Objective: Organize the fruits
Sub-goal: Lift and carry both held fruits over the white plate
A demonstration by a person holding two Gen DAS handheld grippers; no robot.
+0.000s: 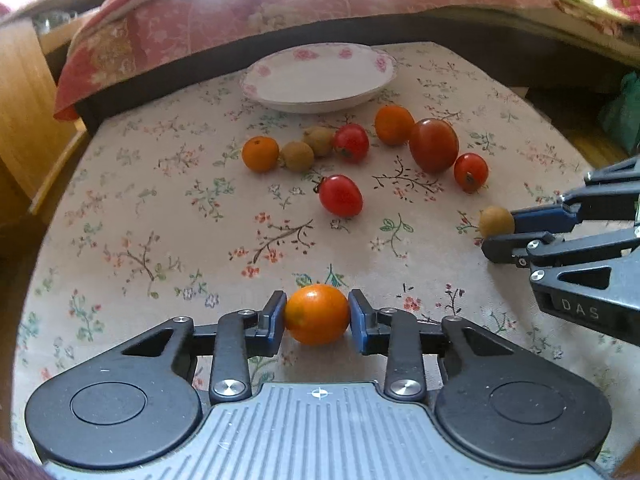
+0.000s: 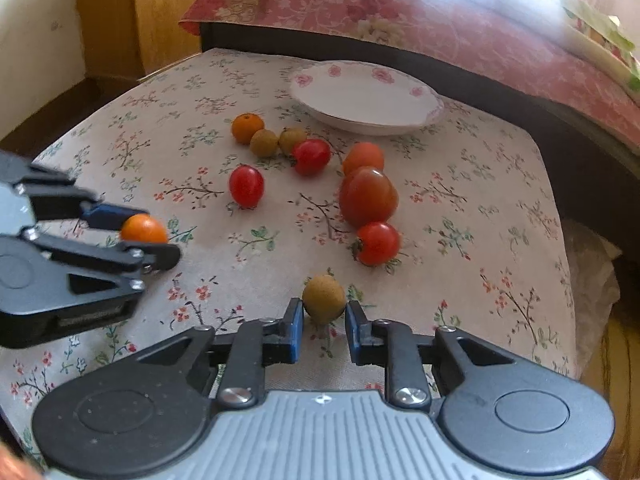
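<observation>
A table (image 1: pixel 120 208) under a flowered cloth carries everything, with a bed's pink quilt (image 1: pixel 248 4) hanging past its far edge. A white plate (image 1: pixel 316 76) with pink roses on its rim sits at the far side of the table with nothing in it.

The left gripper (image 1: pixel 317 315) is clenched on an orange tomato (image 1: pixel 317 314), blue pads touching both of its sides, near the front of the table. The right gripper (image 2: pixel 323 320) has a small brown fruit (image 2: pixel 323 298) between its fingertips; the left pad touches it, while a thin gap shows at the right pad, so I cannot tell whether the grasp is firm.

Between the grippers and the plate lie the loose fruits: a big dark red tomato (image 1: pixel 434 144), with an orange one (image 1: pixel 393 124) touching it behind and a small red one (image 1: pixel 471 172) just beside it. A red tomato (image 1: pixel 341 195) lies apart, nearer the front. Further back runs a row: orange fruit (image 1: pixel 260 154), two brown fruits (image 1: pixel 297 156) touching, and a red tomato (image 1: pixel 351 142).
</observation>
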